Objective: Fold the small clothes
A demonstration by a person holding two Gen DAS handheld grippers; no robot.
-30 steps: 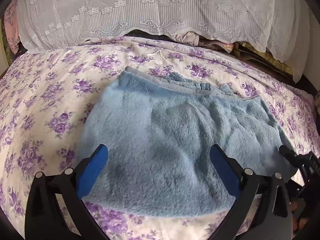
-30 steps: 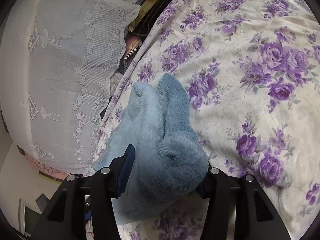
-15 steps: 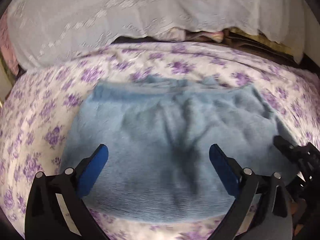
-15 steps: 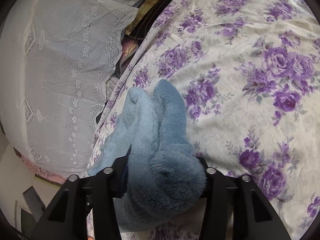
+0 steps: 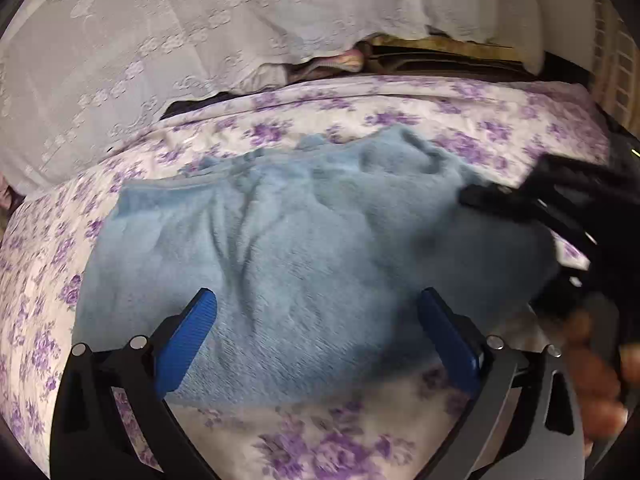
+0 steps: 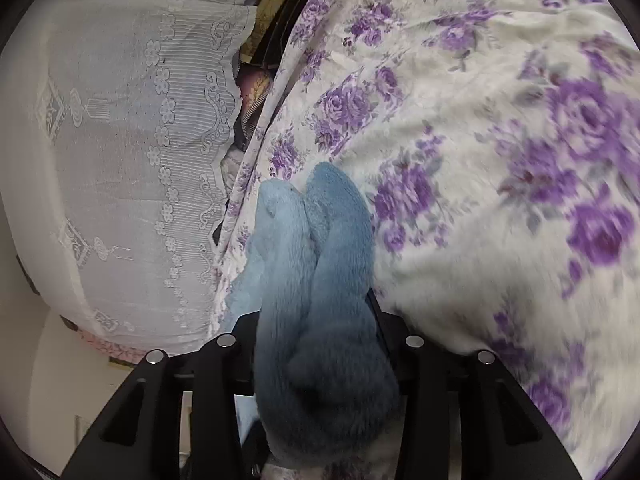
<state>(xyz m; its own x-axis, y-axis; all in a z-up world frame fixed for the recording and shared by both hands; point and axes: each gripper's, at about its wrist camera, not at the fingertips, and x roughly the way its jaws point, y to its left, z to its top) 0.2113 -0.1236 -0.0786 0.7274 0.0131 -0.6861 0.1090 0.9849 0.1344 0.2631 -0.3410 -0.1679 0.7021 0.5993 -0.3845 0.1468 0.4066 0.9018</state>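
The left gripper is held spread above the near hem of the blue fleece garment, which is spread on the floral bedsheet, long axis side to side. Its right end is bunched and pinched by the right gripper; the pads are hidden by fleece. The lace cover is blurred.

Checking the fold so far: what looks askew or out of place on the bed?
The fluffy light-blue garment lies rumpled on the purple-flowered bedsheet, with creases across its middle. Its right edge is bunched and lifted where the right gripper is shut on a thick wad of it. The left gripper is open above it.
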